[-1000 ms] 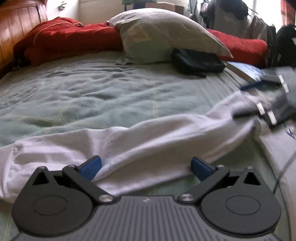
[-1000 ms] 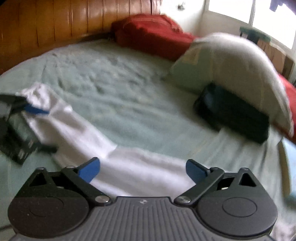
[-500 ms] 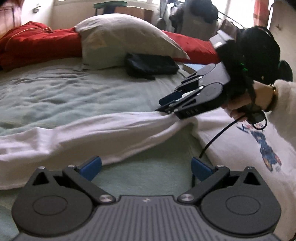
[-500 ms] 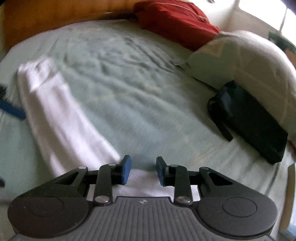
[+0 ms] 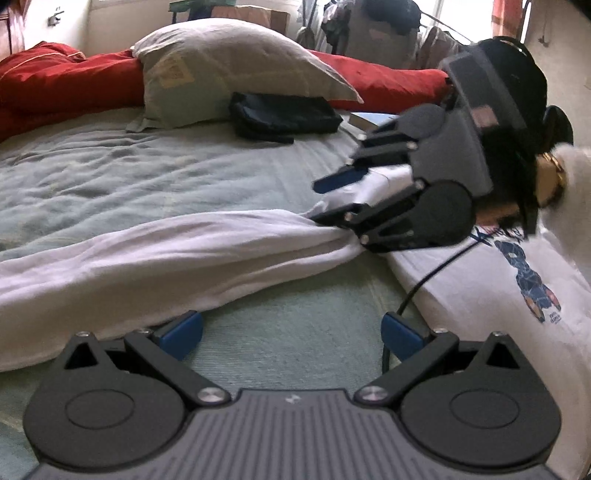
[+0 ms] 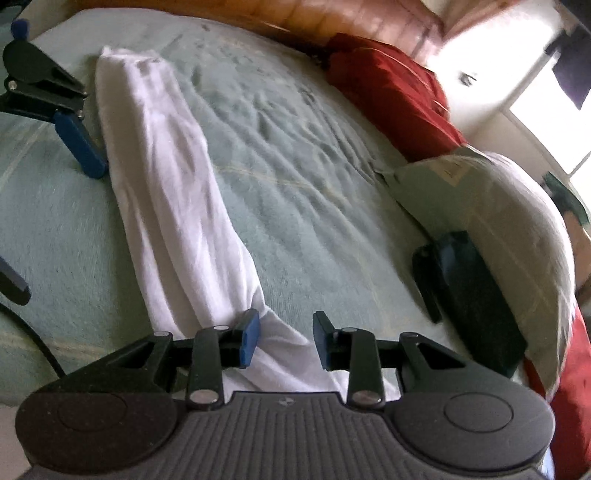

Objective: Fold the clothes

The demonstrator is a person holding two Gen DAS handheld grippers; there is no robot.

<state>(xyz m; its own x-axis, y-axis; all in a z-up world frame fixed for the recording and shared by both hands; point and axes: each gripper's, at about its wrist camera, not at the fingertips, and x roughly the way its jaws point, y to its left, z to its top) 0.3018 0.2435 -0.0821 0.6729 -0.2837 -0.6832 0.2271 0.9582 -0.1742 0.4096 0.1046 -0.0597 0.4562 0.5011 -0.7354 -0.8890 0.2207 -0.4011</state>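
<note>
A white long-sleeved top lies on the green bedspread. Its sleeve stretches leftward, and its body carries a blue printed figure. My right gripper is shut on bunched cloth where the sleeve meets the body, and the fabric is drawn up between its jaws. In the right wrist view the sleeve runs away from the right gripper. My left gripper hangs open just in front of the sleeve's near edge, holding nothing. One of its blue fingers shows beside the sleeve's far end.
At the head of the bed lie a grey pillow, a red blanket, a black pouch and a book. A wooden headboard runs along the far side. A black cable trails over the top.
The right gripper's jaws went from wide apart to closed on the cloth at the sleeve's base, and it rolled. The left view swung right, bringing the right gripper into sight; the left stays open.
</note>
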